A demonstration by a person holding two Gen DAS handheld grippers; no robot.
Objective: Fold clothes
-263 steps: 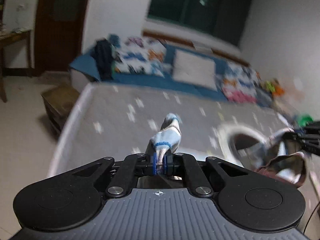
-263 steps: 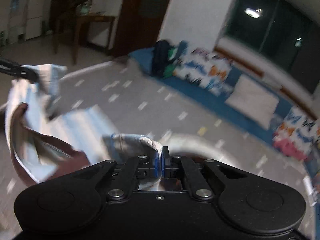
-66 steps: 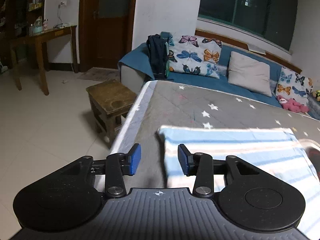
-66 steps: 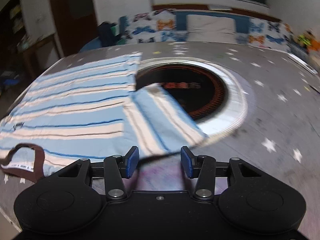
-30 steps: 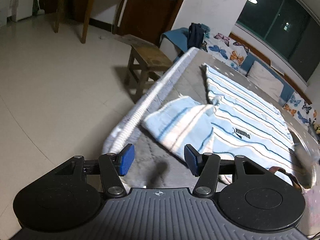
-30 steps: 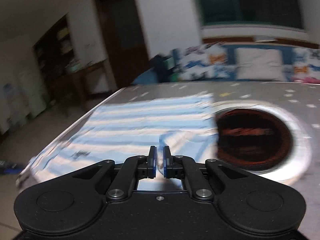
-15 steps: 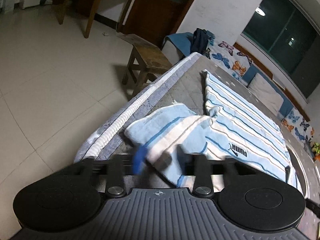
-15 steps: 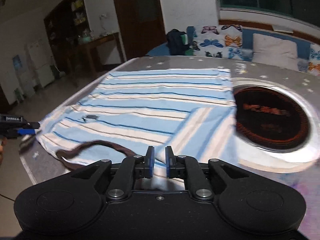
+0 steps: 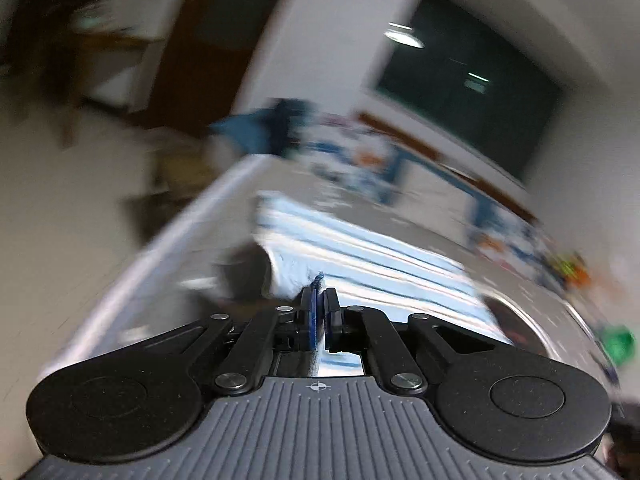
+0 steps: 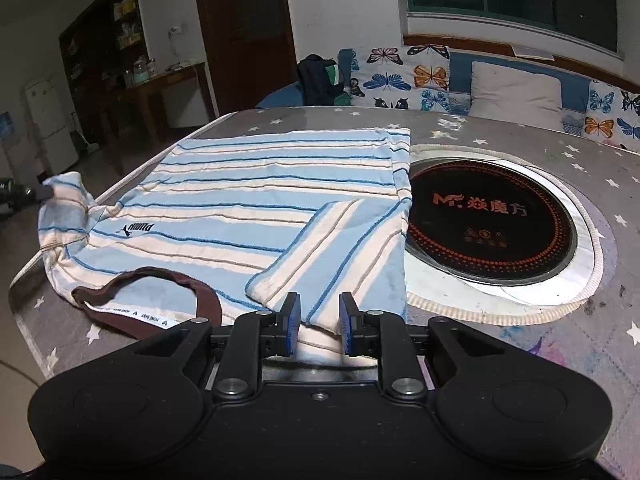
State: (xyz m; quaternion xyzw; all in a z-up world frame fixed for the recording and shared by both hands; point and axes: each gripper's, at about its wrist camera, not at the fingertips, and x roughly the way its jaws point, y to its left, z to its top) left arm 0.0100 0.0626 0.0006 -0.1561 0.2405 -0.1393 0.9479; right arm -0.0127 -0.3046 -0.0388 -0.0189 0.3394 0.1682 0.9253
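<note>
A light-blue and cream striped T-shirt [image 10: 256, 200] with a brown collar [image 10: 148, 300] lies flat on the grey star-print table. Its right sleeve [image 10: 332, 256] is folded in over the body. My right gripper [image 10: 319, 320] is open just above that sleeve's near edge, holding nothing. My left gripper [image 9: 319, 312] is shut on the shirt's left sleeve [image 9: 292, 272]; in the right wrist view its tip [image 10: 40, 192] lifts that sleeve [image 10: 64, 200] at the table's left edge. The left wrist view is heavily blurred.
A round black induction hob [image 10: 488, 220] with a white rim is set in the table, touching the shirt's right edge. A sofa with butterfly cushions [image 10: 400, 76] and a dark backpack [image 10: 320, 80] stand behind. The table's rounded edge [image 10: 32, 276] drops to the floor at left.
My left gripper has shut on the left sleeve and is swinging it up fast. My right gripper has let go of the right sleeve and opened; that sleeve now lies folded on the shirt.
</note>
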